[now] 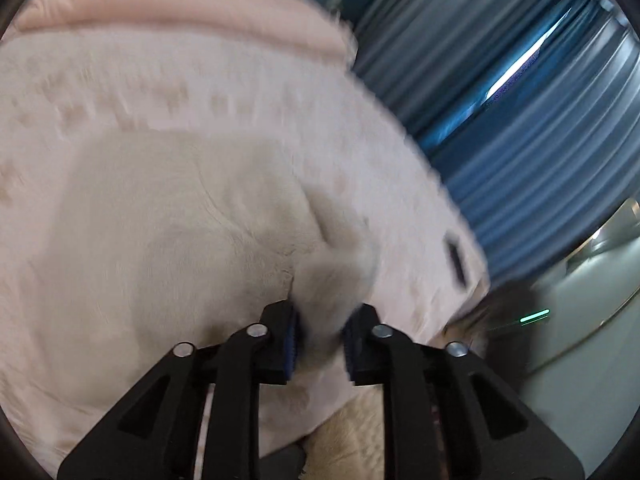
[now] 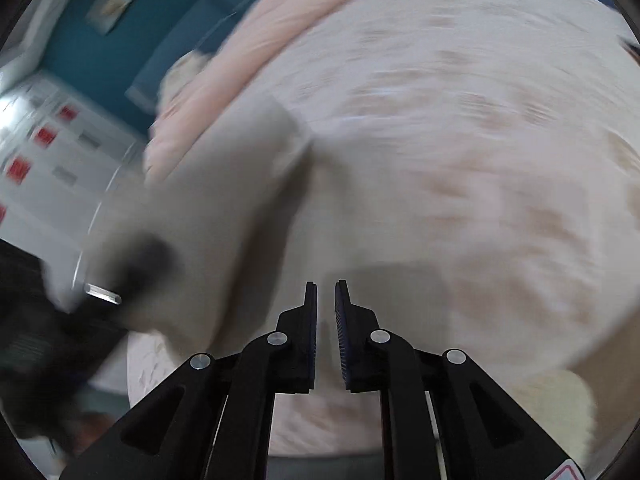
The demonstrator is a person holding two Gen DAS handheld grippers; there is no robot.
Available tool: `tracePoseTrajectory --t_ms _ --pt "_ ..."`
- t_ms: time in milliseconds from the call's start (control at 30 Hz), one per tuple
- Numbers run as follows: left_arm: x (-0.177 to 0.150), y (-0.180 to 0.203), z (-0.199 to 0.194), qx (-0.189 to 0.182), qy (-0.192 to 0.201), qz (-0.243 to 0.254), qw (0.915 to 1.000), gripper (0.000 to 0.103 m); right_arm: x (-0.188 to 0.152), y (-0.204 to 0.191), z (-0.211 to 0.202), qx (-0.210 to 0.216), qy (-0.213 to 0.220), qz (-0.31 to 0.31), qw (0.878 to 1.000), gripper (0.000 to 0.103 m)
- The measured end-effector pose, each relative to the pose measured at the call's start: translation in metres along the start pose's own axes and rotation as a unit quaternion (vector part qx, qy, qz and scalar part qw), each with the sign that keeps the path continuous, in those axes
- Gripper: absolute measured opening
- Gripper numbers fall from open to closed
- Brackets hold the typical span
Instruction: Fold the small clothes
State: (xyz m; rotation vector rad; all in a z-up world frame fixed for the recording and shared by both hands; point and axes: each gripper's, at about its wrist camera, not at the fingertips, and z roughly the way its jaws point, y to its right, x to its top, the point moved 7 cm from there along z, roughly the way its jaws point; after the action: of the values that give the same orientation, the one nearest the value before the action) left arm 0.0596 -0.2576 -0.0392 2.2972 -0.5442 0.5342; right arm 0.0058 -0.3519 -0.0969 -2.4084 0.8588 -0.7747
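Observation:
A small beige garment (image 1: 168, 216) lies on a pale pink patterned blanket (image 1: 200, 92). My left gripper (image 1: 320, 320) is shut on a bunched corner of the beige garment, the cloth pinched between its blue pads. In the right wrist view the same beige garment (image 2: 224, 208) lies to the left on the blanket (image 2: 460, 140). My right gripper (image 2: 326, 292) hovers above the cloth with its jaws a narrow gap apart and nothing between them. Both views are blurred by motion.
A folded pink blanket (image 1: 168, 4) lies at the far side. Blue-grey curtains (image 1: 520, 100) hang to the right. A white floor and a dark furry thing (image 1: 504, 312) lie beyond the blanket's edge. A teal wall (image 2: 100, 52) and white drawers with red labels (image 2: 44, 136) stand left.

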Motion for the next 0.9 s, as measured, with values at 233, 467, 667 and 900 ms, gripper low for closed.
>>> tracePoseTrajectory --t_ms 233,467,667,900 --pt "-0.052 -0.027 -0.041 0.066 0.062 0.041 0.9951 0.087 -0.02 0.021 -0.035 0.043 0.01 0.026 0.999 0.067" --pt "-0.061 -0.126 -0.064 0.206 0.046 -0.02 0.9773 0.088 -0.017 -0.024 0.023 0.049 -0.049 0.0 0.998 0.074" --pt "-0.069 -0.144 -0.053 0.27 0.006 0.021 0.9627 0.075 -0.006 -0.045 0.052 -0.013 -0.072 -0.044 0.996 0.021" --pt "-0.072 -0.136 -0.042 0.237 -0.033 0.033 0.9704 0.025 0.035 -0.062 -0.002 0.063 0.028 -0.07 0.995 0.017"
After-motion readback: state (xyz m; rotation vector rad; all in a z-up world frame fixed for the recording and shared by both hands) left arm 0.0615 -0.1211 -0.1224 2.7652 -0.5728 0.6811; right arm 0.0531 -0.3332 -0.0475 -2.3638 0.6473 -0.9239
